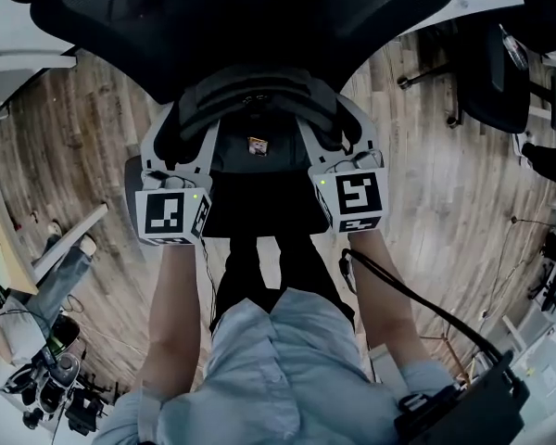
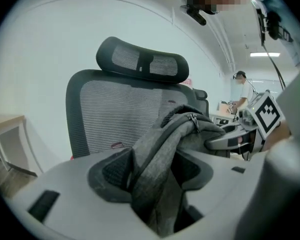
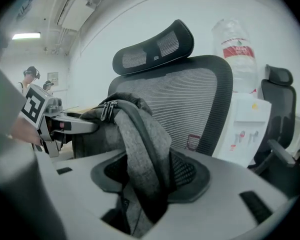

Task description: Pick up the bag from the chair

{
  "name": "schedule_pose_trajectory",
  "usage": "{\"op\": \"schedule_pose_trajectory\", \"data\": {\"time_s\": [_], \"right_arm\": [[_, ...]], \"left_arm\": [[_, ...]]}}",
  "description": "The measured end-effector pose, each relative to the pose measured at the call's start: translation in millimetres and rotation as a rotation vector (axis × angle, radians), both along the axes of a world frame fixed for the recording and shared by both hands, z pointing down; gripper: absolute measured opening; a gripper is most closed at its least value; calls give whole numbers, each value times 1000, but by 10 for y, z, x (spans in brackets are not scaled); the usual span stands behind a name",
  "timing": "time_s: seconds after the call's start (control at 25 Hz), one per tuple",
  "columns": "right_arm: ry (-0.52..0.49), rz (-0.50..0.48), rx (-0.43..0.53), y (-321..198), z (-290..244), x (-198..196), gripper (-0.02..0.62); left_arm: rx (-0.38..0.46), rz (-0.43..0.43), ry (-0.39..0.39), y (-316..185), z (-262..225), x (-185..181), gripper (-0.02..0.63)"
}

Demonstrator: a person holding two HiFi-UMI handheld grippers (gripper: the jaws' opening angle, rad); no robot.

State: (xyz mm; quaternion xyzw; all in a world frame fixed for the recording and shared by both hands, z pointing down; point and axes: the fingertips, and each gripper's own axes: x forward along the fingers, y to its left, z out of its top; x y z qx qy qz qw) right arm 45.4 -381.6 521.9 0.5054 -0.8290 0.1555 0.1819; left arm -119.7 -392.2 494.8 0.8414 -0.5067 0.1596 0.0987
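Observation:
A dark grey backpack [image 1: 257, 146] hangs between my two grippers in front of the black mesh office chair [image 1: 241, 17]. In the left gripper view, a grey shoulder strap [image 2: 157, 154] runs up through the jaws of my left gripper [image 2: 152, 186], which is shut on it. My right gripper [image 3: 140, 184] is likewise shut on the other grey strap [image 3: 142, 149]. In the head view my left gripper [image 1: 187, 128] and my right gripper [image 1: 336, 126] flank the bag's top. The chair's backrest [image 3: 200, 99] stands right behind the bag. I cannot see whether the bag's base touches the seat.
Wooden floor [image 1: 426, 184] surrounds the chair. A second black chair [image 1: 496, 72] stands at the far right and white desks [image 1: 9, 35] at the far left. A water dispenser with its bottle [image 3: 235, 54] stands behind the chair. A person [image 2: 240, 84] stands in the distance.

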Motion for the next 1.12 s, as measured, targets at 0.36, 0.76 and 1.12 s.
{"op": "schedule_pose_trajectory", "data": {"time_s": [0.36, 0.76, 1.12], "right_arm": [[-9, 28, 22, 179, -134, 20, 181], [9, 14, 78, 419, -416, -102, 170], [-5, 37, 140, 557, -1028, -191, 169]], "left_arm": [[12, -4, 18, 217, -141, 7, 236], [44, -26, 12, 563, -380, -129, 219], [100, -29, 28, 703, -1001, -221, 219]]}}
